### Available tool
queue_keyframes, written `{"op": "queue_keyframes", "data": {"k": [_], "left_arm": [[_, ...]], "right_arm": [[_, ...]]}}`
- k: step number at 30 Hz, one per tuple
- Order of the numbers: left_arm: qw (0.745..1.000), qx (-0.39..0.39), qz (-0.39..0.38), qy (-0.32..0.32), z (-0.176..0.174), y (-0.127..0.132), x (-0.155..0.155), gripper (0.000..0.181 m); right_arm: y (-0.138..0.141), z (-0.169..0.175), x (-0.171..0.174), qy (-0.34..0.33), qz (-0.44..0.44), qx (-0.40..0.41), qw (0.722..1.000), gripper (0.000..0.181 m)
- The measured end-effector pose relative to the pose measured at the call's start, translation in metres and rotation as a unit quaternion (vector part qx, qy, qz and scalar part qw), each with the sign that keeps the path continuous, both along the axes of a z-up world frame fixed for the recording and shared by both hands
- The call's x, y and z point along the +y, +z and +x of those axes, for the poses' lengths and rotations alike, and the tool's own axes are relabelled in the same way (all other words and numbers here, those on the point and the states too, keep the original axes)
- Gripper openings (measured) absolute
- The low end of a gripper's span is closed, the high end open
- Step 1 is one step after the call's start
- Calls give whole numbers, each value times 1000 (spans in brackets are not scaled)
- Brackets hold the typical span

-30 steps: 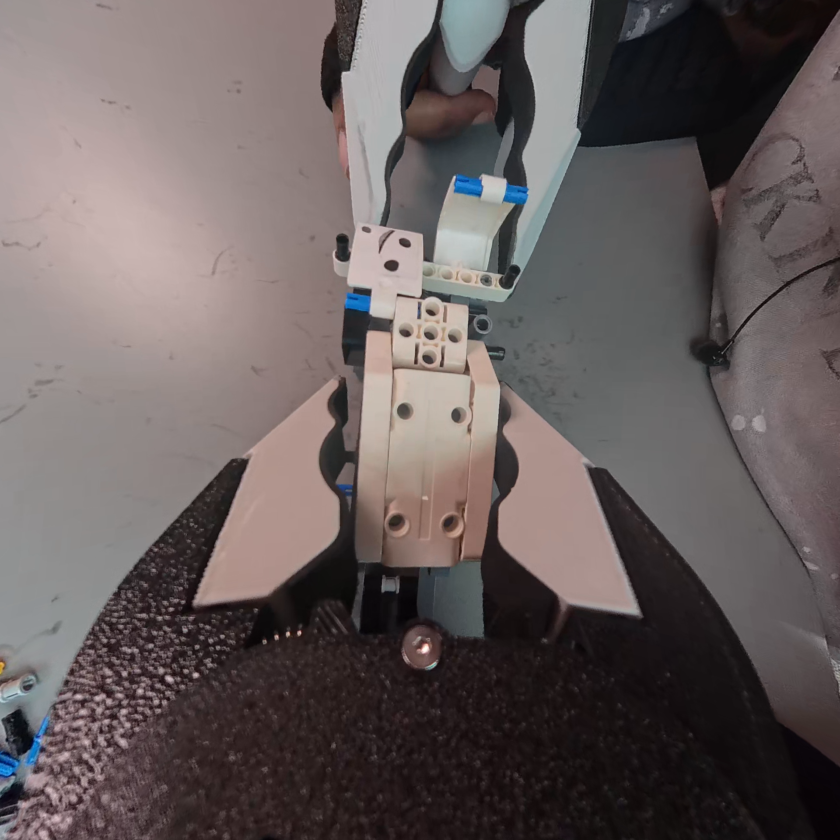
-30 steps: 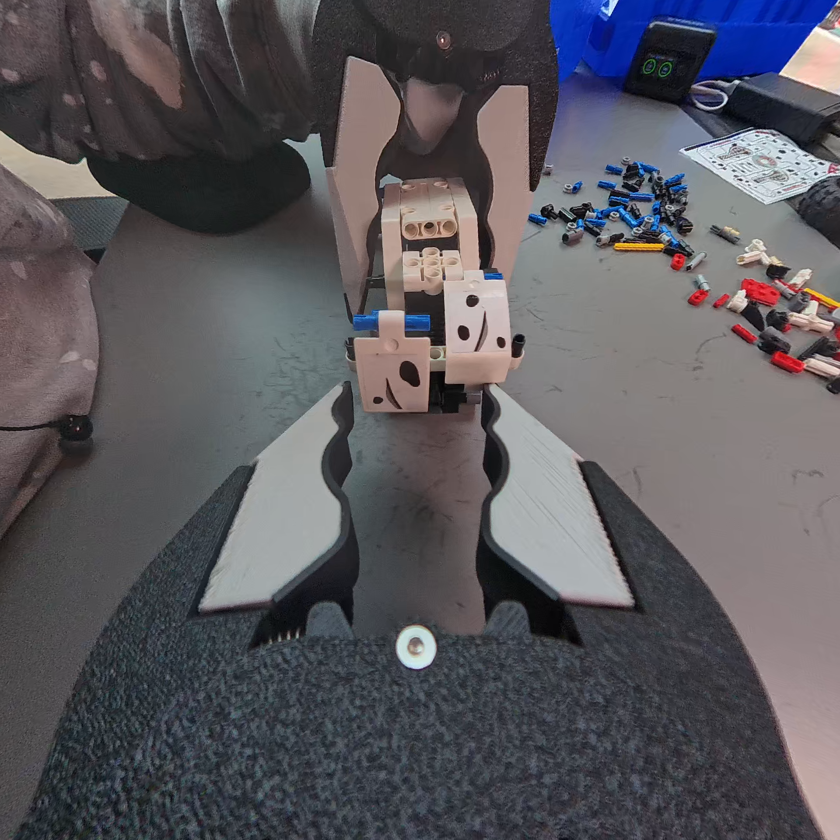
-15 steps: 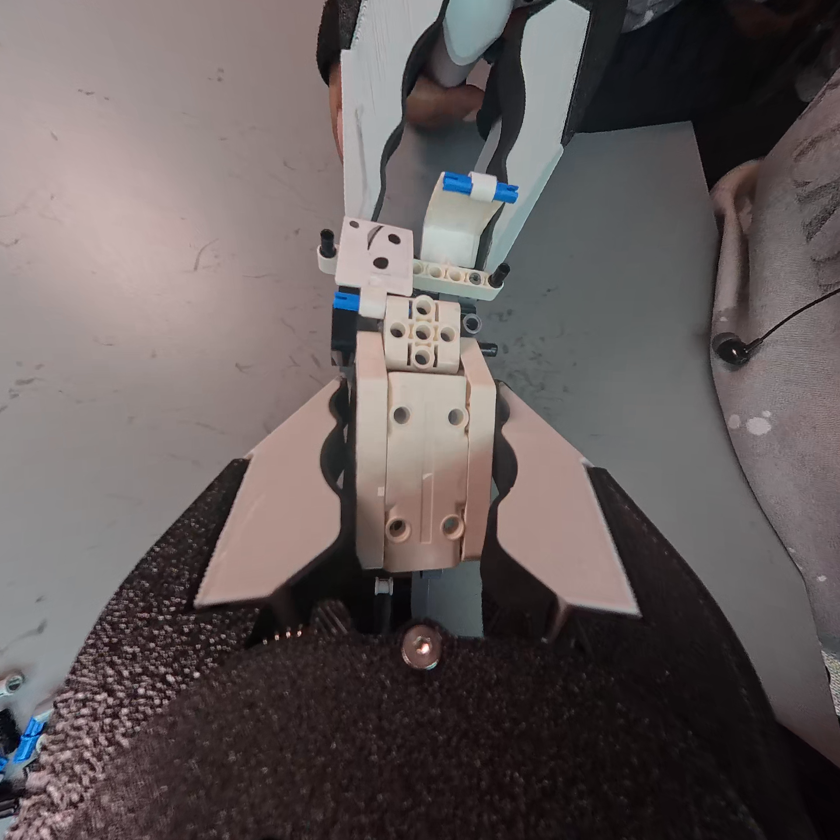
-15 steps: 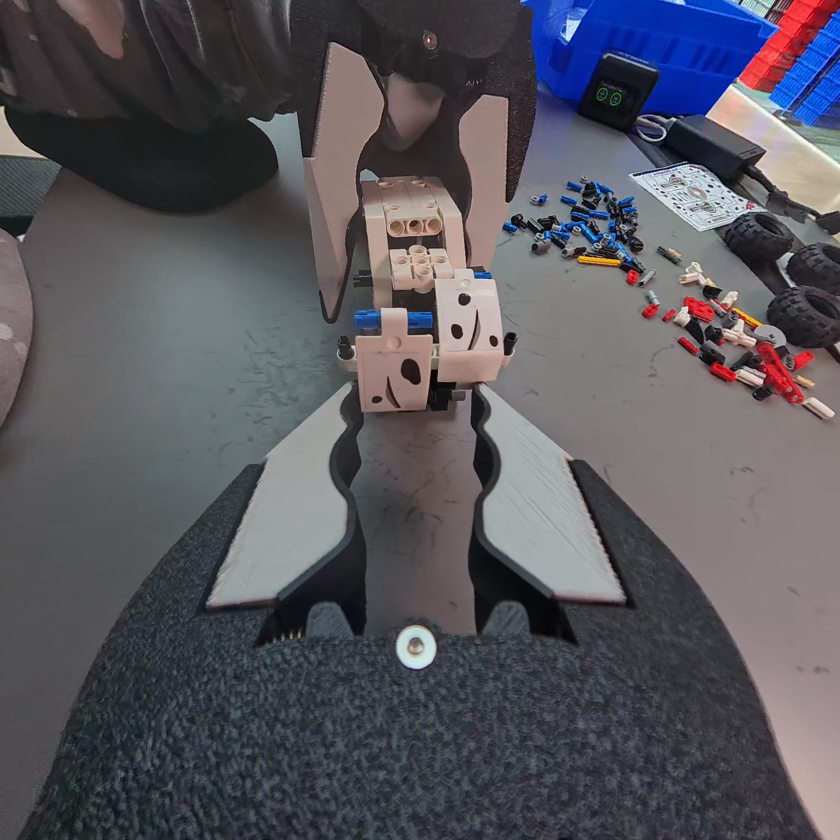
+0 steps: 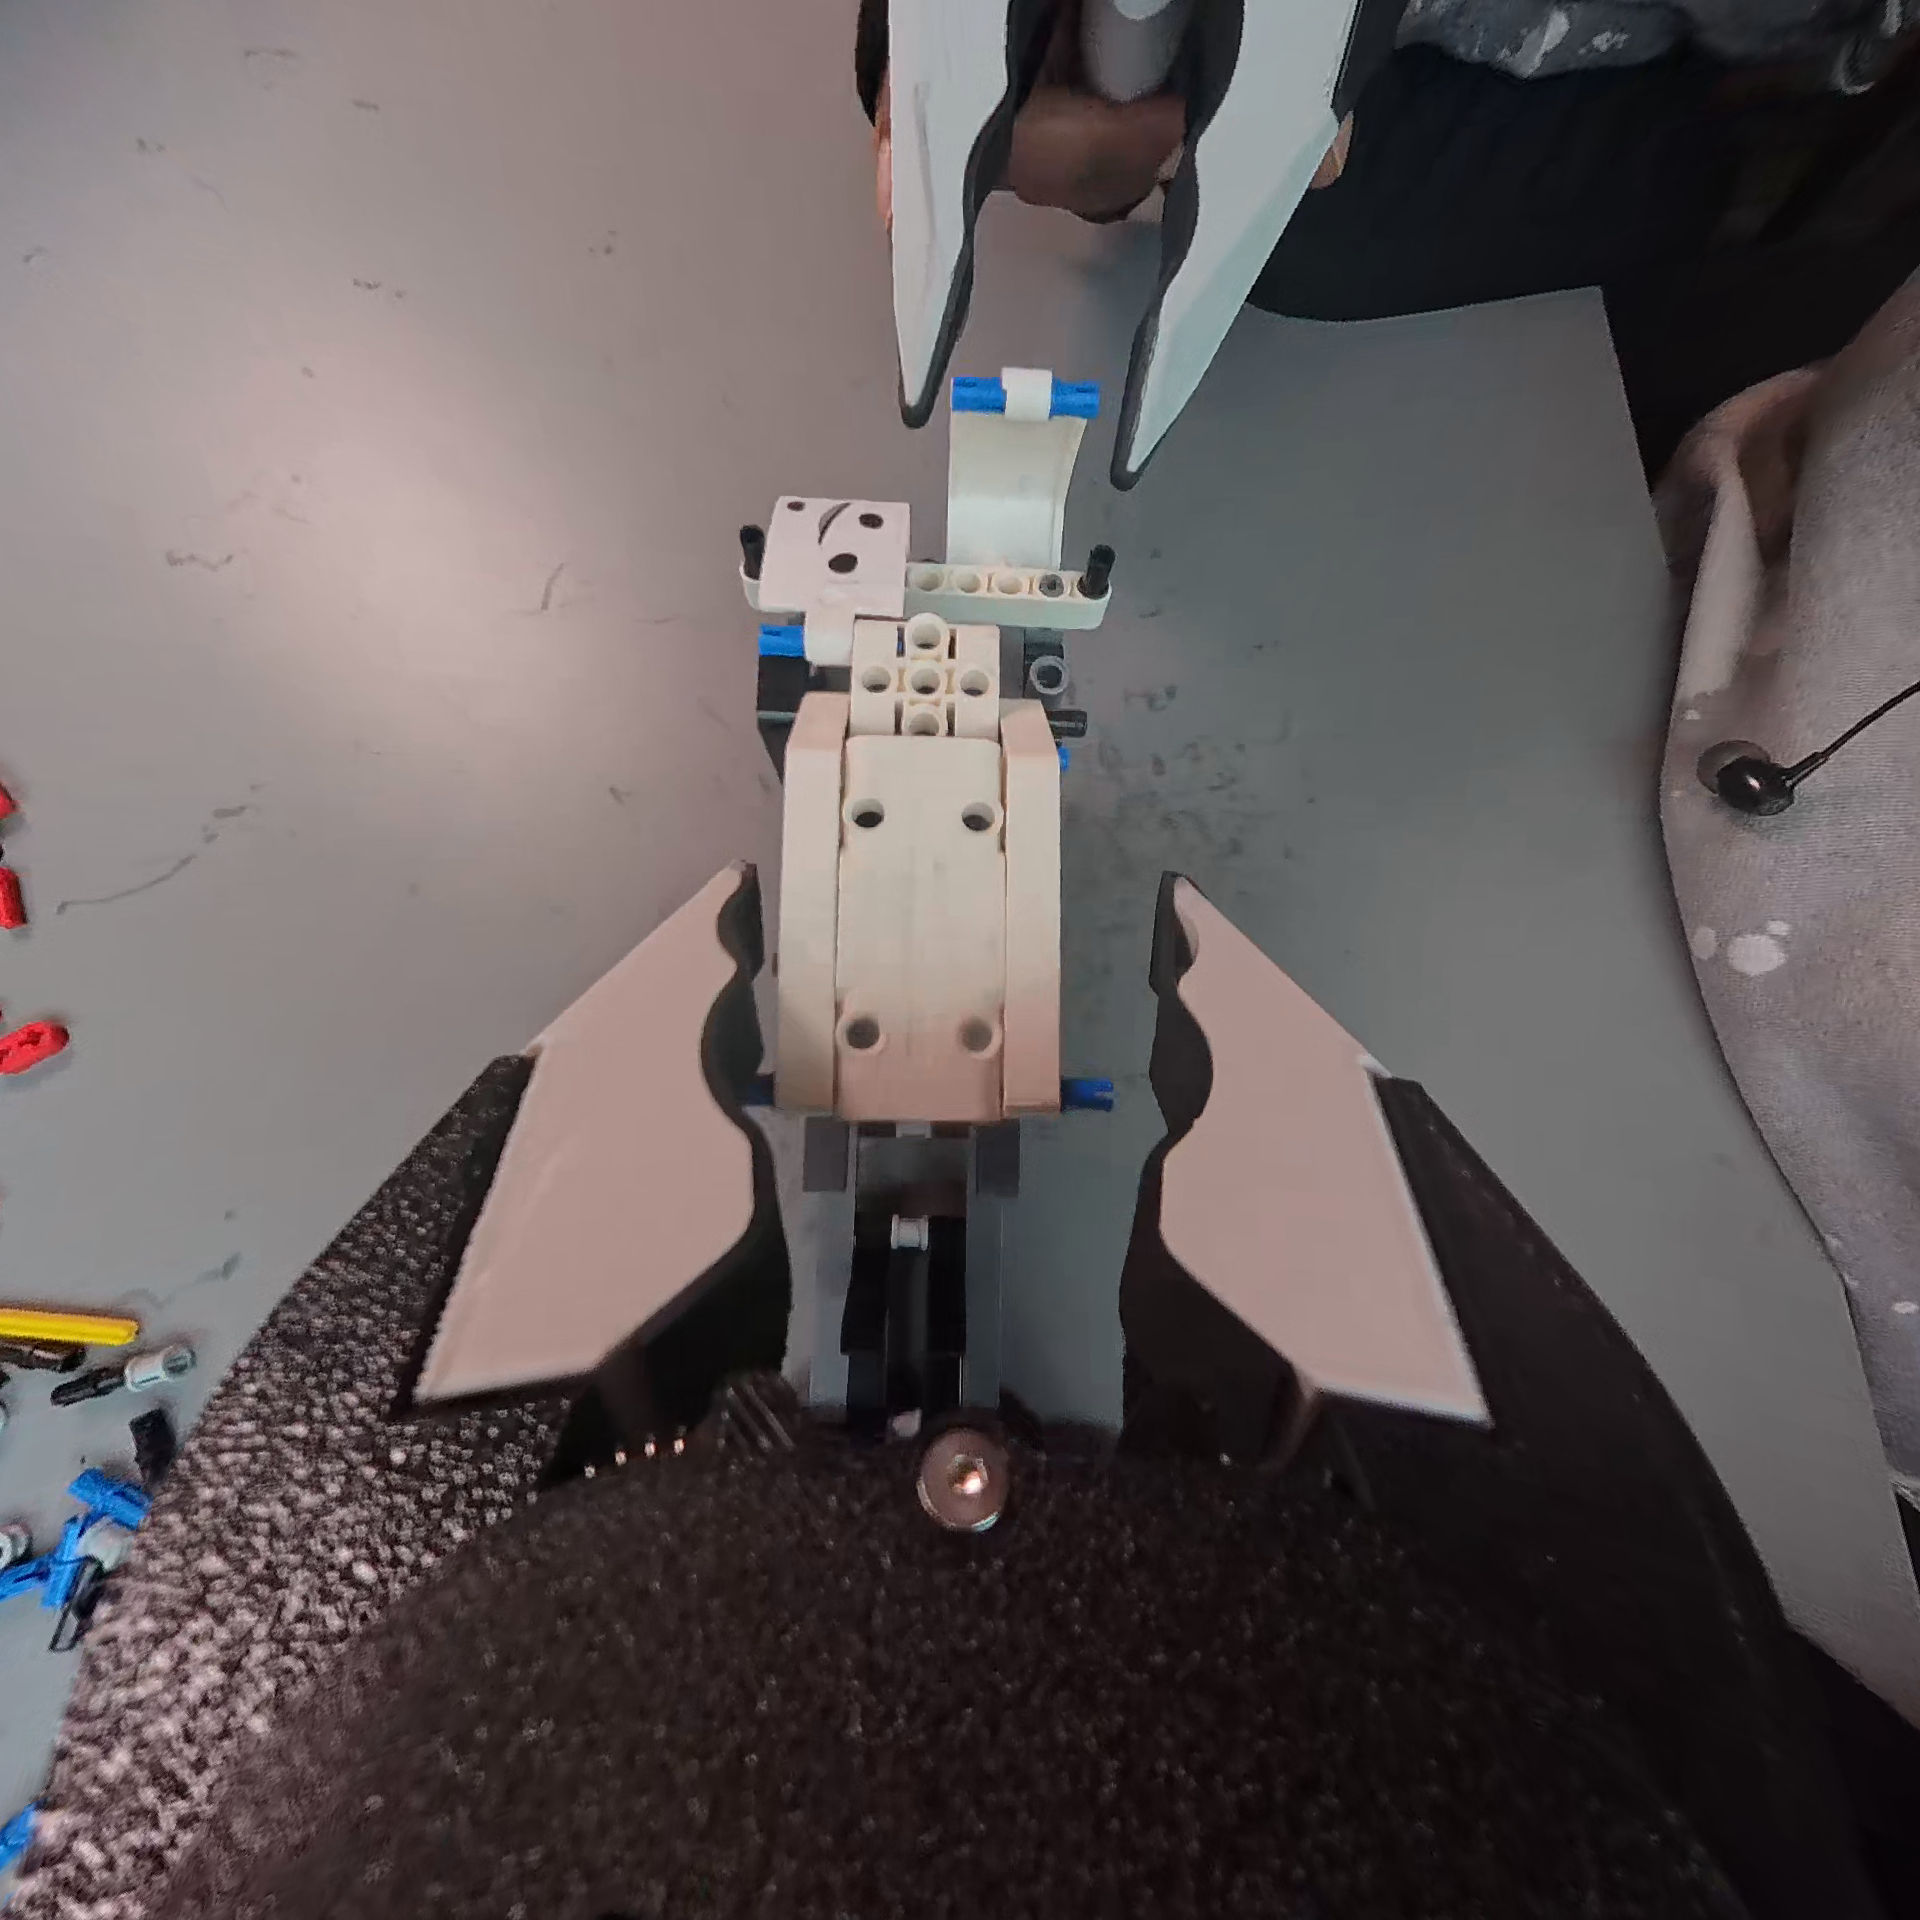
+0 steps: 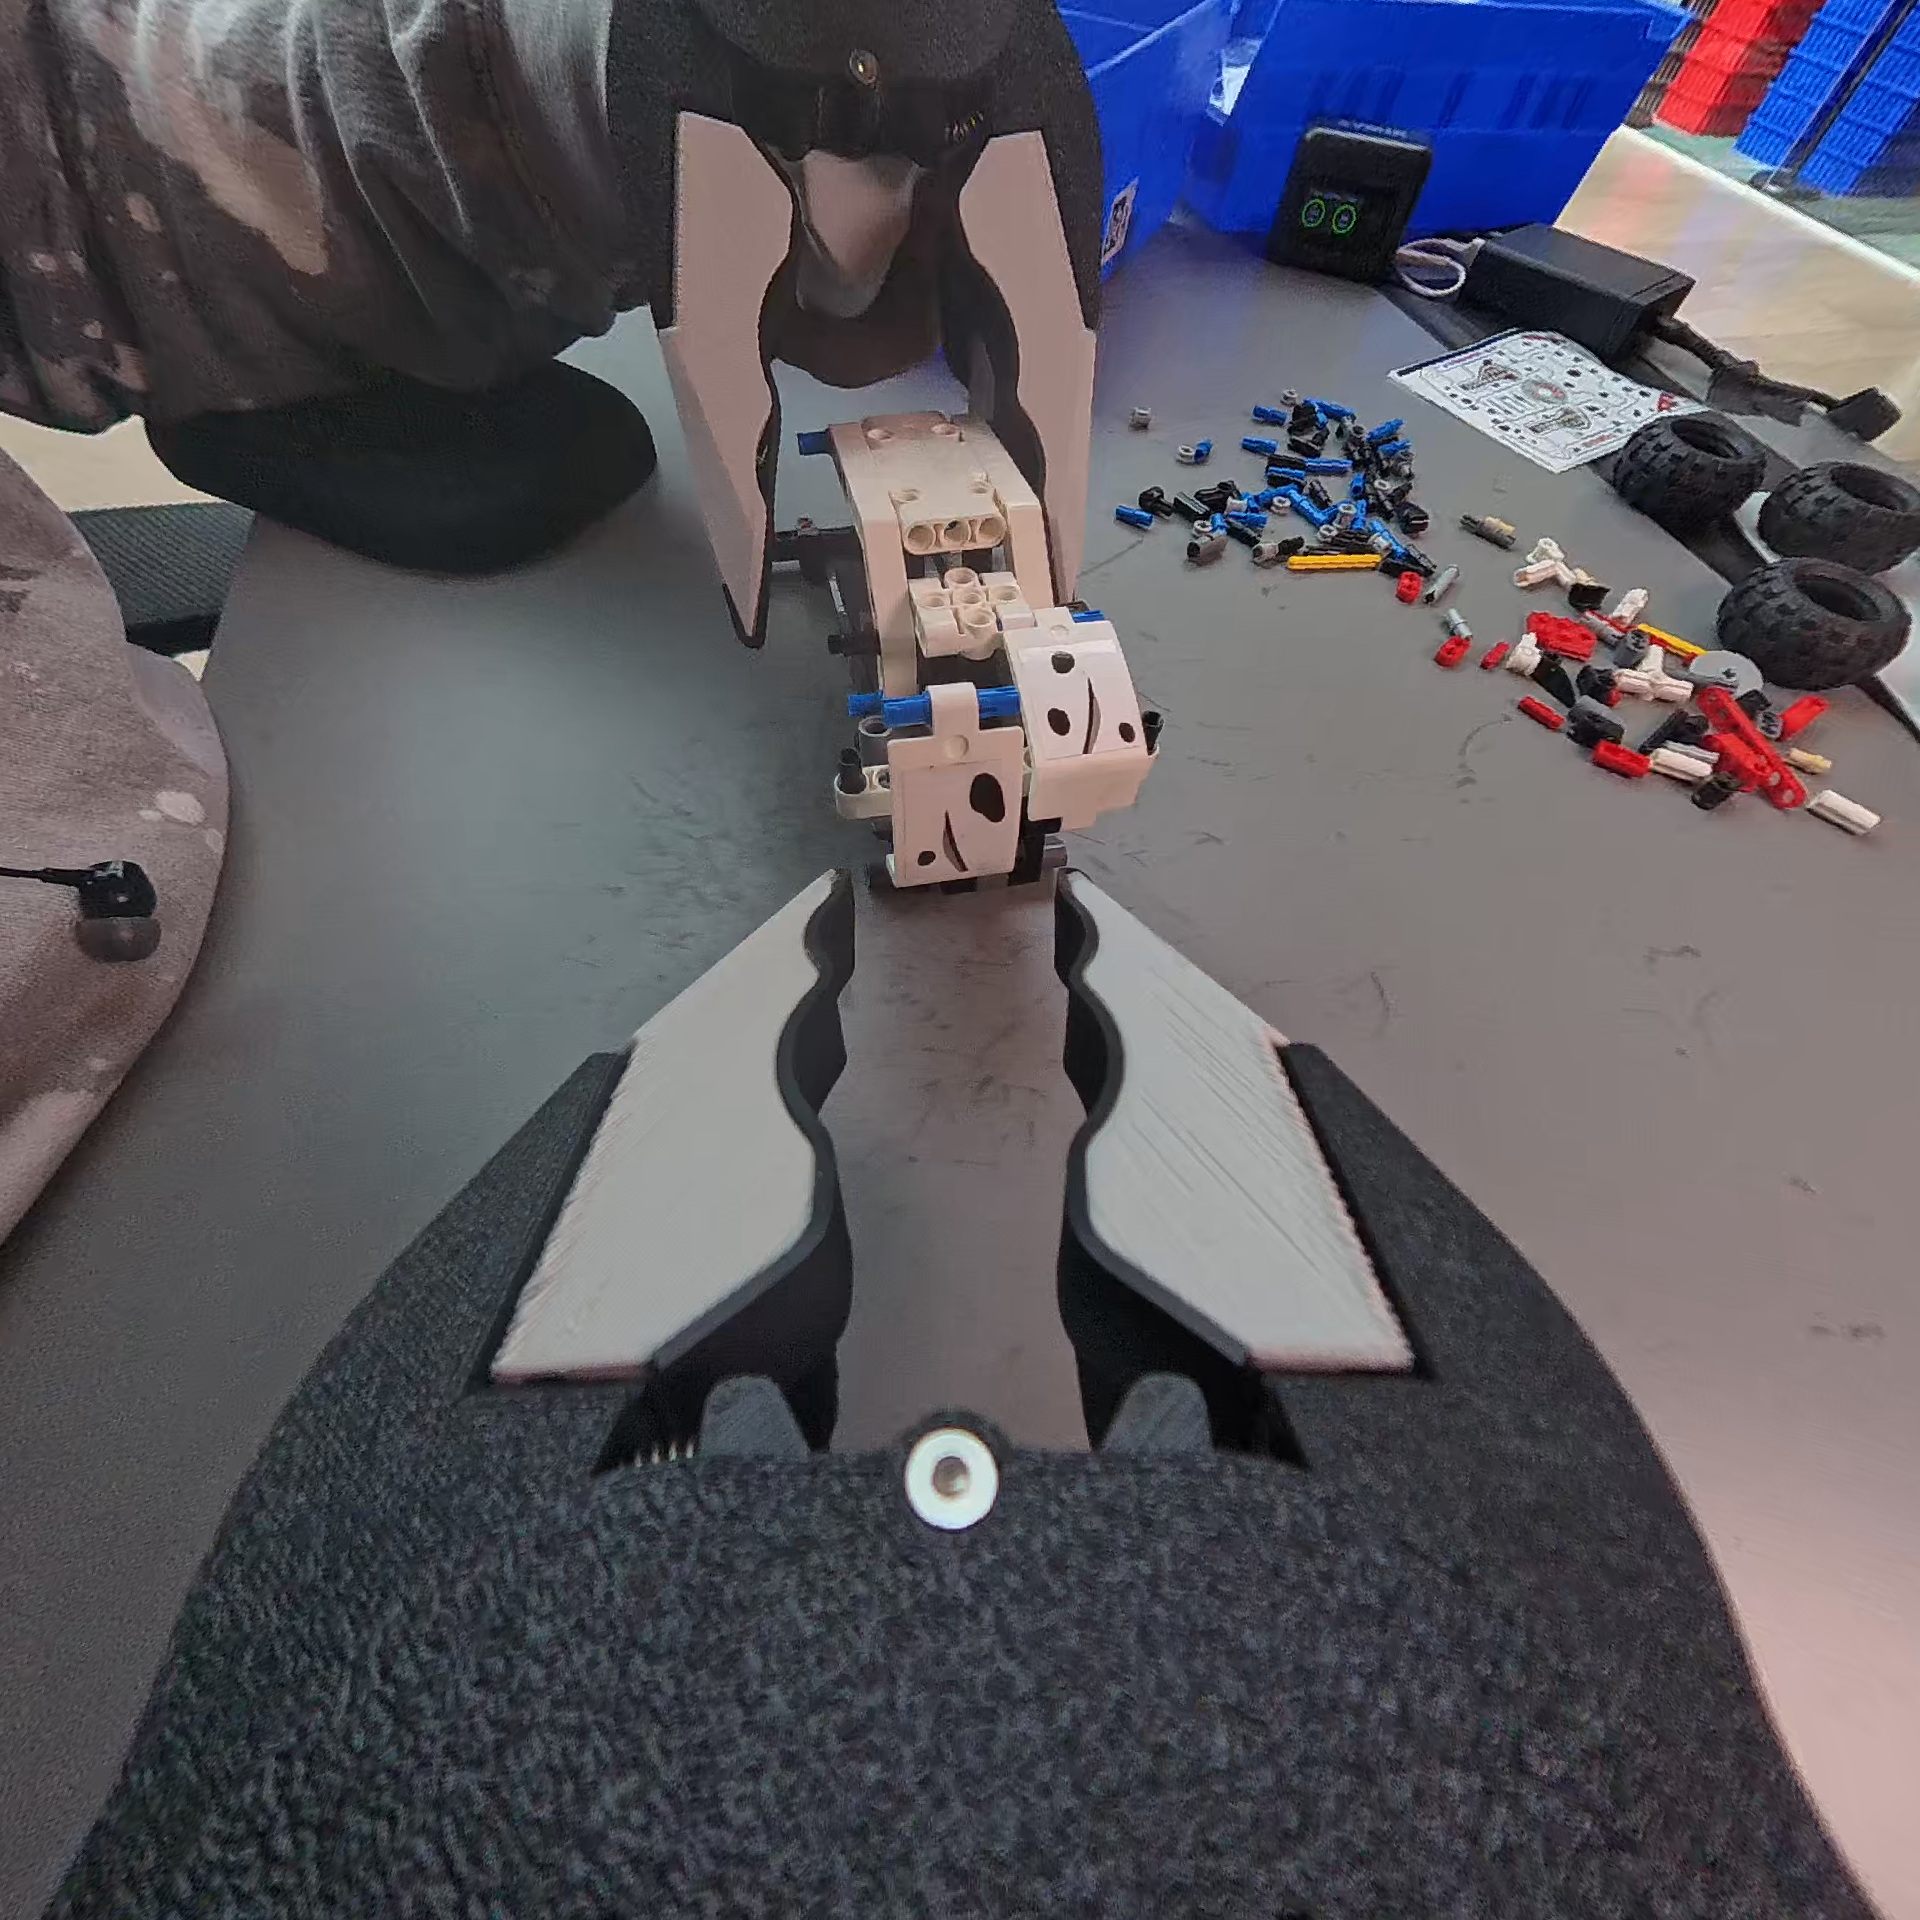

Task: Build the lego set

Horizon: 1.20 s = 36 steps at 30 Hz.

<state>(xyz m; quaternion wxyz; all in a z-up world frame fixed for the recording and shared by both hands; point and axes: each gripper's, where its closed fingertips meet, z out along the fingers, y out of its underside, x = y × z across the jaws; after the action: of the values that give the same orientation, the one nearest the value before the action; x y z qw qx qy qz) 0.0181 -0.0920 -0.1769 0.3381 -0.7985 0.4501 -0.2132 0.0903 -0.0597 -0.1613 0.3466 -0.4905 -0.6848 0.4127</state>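
A white lego model with black-spotted front panels sits on the grey table. My left gripper is open, one finger on each side of the model's rear; the left finger is close to it and the right finger stands apart. My right gripper is open and empty, its tips just short of the model's spotted front. In the left wrist view the right gripper's fingertips flank the curved white panel with the blue pin. The left gripper's fingers show behind the model in the right wrist view.
Loose blue and black pieces and red and white pieces lie to the right, with black tyres, a printed sheet, a black device and blue bins. A person's sleeve and grey cloth border the table. My hands' fingertips stand some 9 cm from each other.
My left gripper has opened and let go of the model, which now rests on the table. My right gripper has drawn back a little from the front panels.
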Motion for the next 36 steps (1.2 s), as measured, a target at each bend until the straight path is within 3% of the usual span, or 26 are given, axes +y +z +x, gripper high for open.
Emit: {"op": "queue_keyframes", "data": {"k": [10,15,19,24,28,36], "left_arm": [[999,-3,35,40,-16,2,-3,76],[997,-22,49,54,-26,21,-8,79],[998,14,15,64,-39,-8,-13,85],[997,57,-3,60,-32,-38,-11,66],[996,52,-7,67,-29,-38,-9,65],[997,44,-6,66,-24,-37,-9,65]], "right_arm": [[8,-15,-5,3,2,0,1000,28],[7,-22,-9,17,18,-17,1000,20],[8,-23,-9,35,61,-50,996,19],[10,-30,-18,83,140,-103,981,16],[15,-38,-24,116,175,-119,970,14],[18,-41,-34,143,132,-104,975,13]]}}
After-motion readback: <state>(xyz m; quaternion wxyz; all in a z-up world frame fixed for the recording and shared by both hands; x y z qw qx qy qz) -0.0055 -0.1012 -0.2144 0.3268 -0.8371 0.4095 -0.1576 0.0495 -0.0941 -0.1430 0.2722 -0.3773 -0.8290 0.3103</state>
